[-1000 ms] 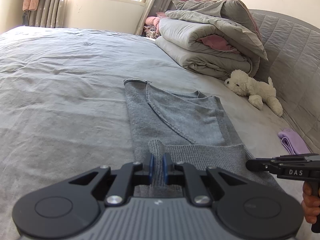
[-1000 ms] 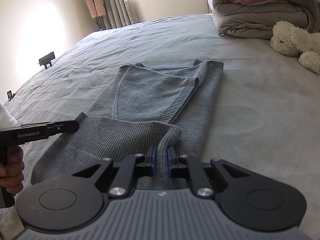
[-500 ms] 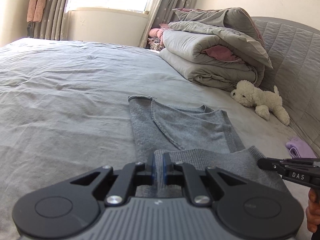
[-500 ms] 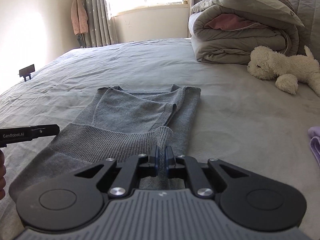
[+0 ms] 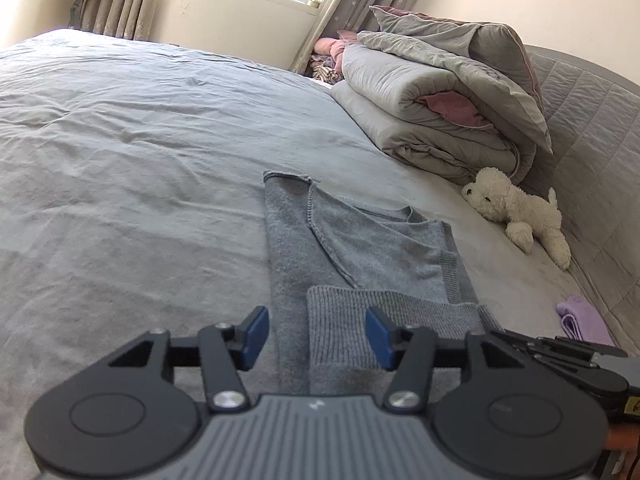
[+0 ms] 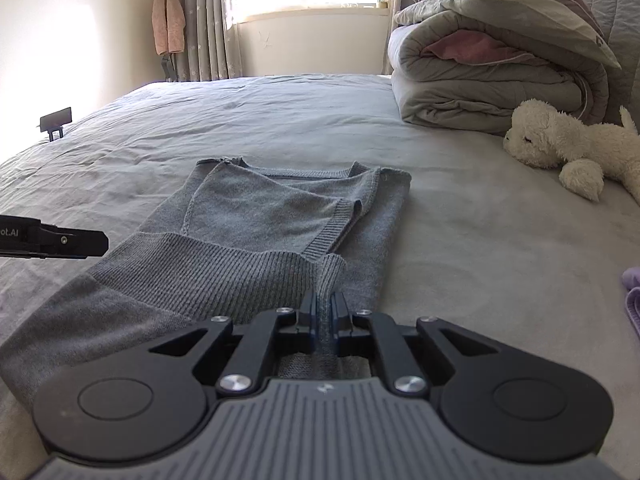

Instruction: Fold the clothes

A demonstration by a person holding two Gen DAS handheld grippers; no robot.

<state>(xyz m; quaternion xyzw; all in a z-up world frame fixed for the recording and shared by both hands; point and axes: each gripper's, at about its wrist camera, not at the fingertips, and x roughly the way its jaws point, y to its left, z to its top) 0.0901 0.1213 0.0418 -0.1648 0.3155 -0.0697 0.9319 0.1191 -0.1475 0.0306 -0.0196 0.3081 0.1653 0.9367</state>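
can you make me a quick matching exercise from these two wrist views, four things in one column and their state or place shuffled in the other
Things:
1. left gripper
2. right gripper
3. plush dog
4. folded duvet

States or places:
A. piled by the quilted headboard
B. shut on the ribbed hem of the grey sweater
C. lying on the bed just in front of the duvet
D. open, blue pads either side of the hem

Pairs: 1-D, 2-B, 3-C, 4-A
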